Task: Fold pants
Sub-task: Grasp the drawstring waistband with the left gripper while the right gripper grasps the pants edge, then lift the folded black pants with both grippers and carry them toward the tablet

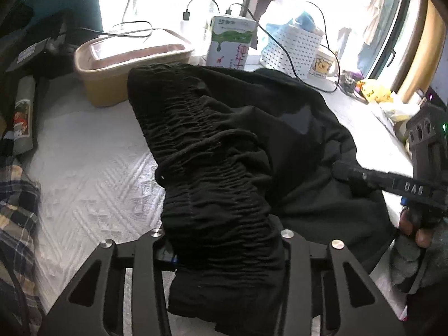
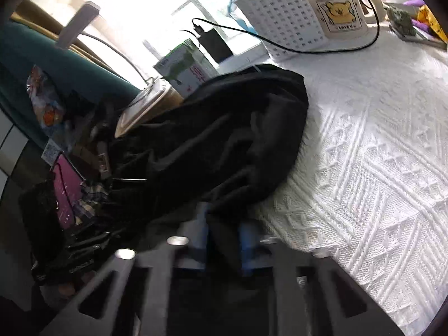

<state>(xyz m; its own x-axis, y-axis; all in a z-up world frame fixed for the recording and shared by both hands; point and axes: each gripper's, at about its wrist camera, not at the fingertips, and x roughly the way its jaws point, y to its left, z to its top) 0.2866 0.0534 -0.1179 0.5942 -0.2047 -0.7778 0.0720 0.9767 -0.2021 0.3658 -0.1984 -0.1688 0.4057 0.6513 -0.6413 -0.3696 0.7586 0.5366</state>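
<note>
Black pants [image 1: 224,151] with a gathered elastic waistband and drawstring lie bunched on a white textured cloth [image 1: 92,184]. My left gripper [image 1: 224,257] is shut on the waistband, which drapes over and hides its fingertips. The right gripper shows at the right edge of the left wrist view [image 1: 347,172], its finger tip on the pants fabric. In the right wrist view the right gripper [image 2: 224,240] is shut on a fold of the pants [image 2: 218,140], with blue pads [image 2: 247,240] beside the cloth.
At the back stand a tan tub [image 1: 126,64], a milk carton [image 1: 229,42], a white perforated basket [image 1: 291,47], a bear mug [image 1: 322,64] and black cables [image 1: 291,56]. A plaid cloth [image 1: 16,218] lies at left. Clutter sits left of the pants [image 2: 64,196].
</note>
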